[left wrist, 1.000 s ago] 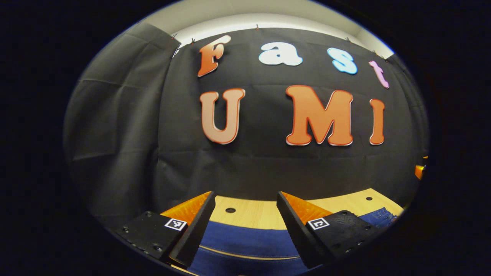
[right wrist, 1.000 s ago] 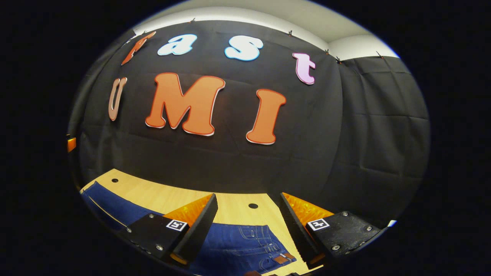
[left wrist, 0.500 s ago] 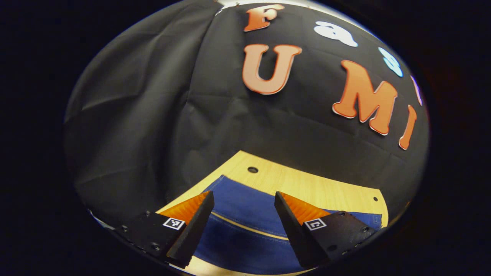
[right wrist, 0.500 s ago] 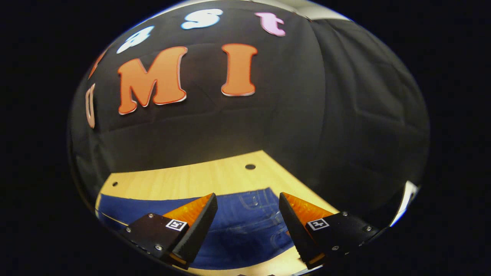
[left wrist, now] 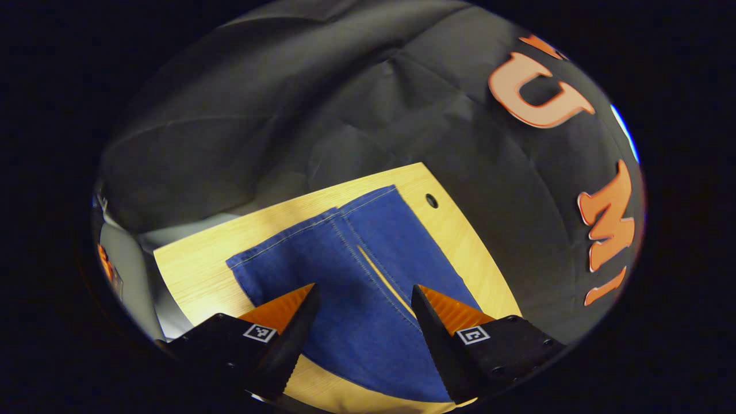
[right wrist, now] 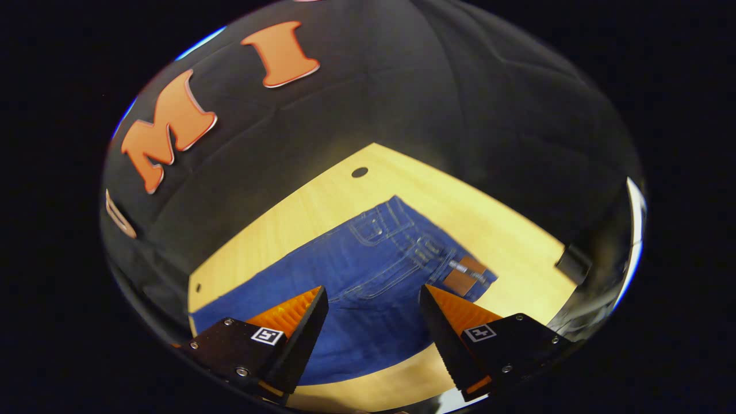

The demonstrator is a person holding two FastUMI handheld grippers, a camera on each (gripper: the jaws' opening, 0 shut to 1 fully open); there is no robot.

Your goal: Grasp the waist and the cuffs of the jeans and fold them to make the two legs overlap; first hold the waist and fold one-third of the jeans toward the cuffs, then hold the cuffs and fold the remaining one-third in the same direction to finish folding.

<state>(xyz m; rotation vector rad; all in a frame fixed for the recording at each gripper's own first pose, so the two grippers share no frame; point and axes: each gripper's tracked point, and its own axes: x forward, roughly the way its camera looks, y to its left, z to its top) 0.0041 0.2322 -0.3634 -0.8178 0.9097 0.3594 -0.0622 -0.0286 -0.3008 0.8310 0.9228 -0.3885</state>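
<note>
Jeans point(left wrist: 356, 270) are laid flat on the wooden counter point(left wrist: 190, 270), legs side by side, not yet folded. In the left gripper view the cuffs point(left wrist: 313, 221) are seen toward 12 o'clock, near the counter's far edge, with a thin strip of wood visible between the two legs. A hole in the counter point(left wrist: 431, 201) is seen at about 1 o'clock of the cuffs. The left claw point(left wrist: 362, 313) is held spread above the legs, nothing pinched. In the right gripper view the waist point(right wrist: 454, 259) with its brown patch point(right wrist: 463, 276) is seen at 1 o'clock, pockets and seams visible. The right claw point(right wrist: 371, 313) is spread over the seat area, nothing gripped; contact with the denim cannot be told.
</note>
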